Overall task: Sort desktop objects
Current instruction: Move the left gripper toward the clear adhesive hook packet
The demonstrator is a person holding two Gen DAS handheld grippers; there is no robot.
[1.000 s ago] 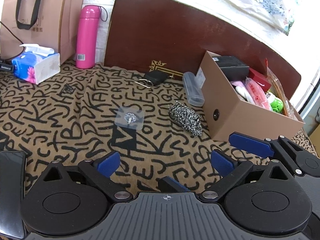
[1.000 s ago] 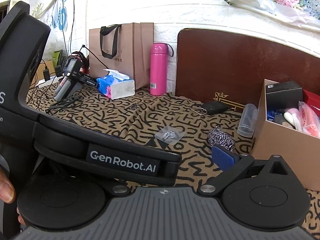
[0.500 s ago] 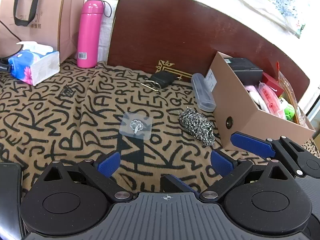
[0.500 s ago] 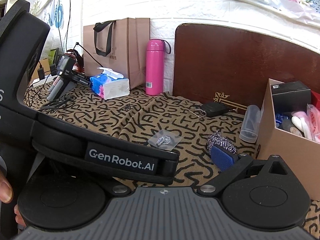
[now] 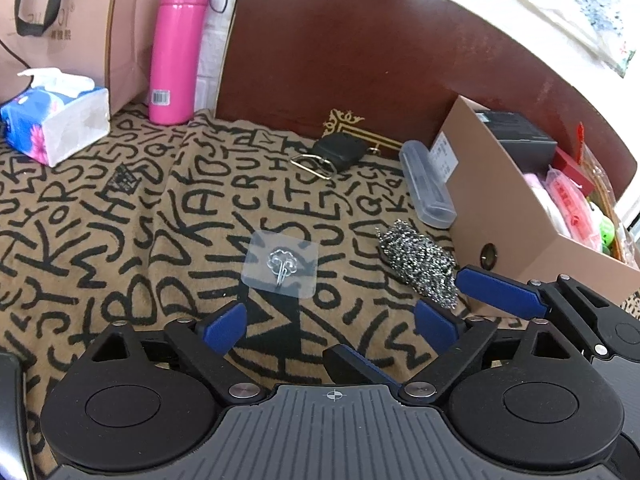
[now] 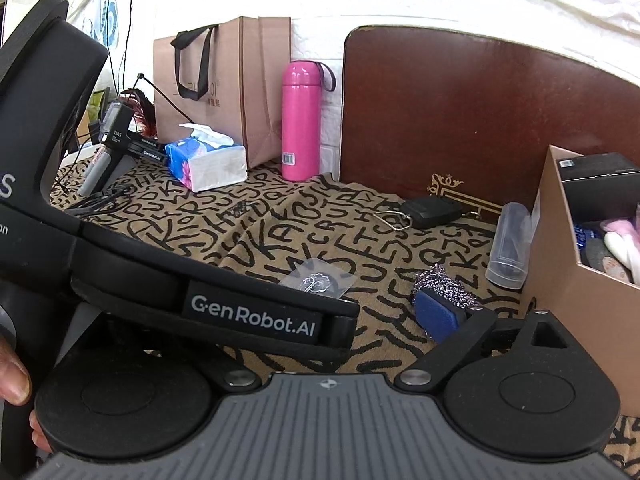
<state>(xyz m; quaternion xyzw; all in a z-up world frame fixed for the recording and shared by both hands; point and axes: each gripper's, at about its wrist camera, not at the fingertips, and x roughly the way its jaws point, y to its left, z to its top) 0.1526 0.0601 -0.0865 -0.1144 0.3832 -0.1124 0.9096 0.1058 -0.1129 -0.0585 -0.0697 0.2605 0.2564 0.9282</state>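
Right wrist view, left gripper [image 6: 224,308] body hiding adhesive hook [image 6: 318,282] edge

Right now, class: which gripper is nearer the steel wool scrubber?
Right. The right gripper sits just short of the steel wool scrubber; the left gripper faces the adhesive hook beside it.
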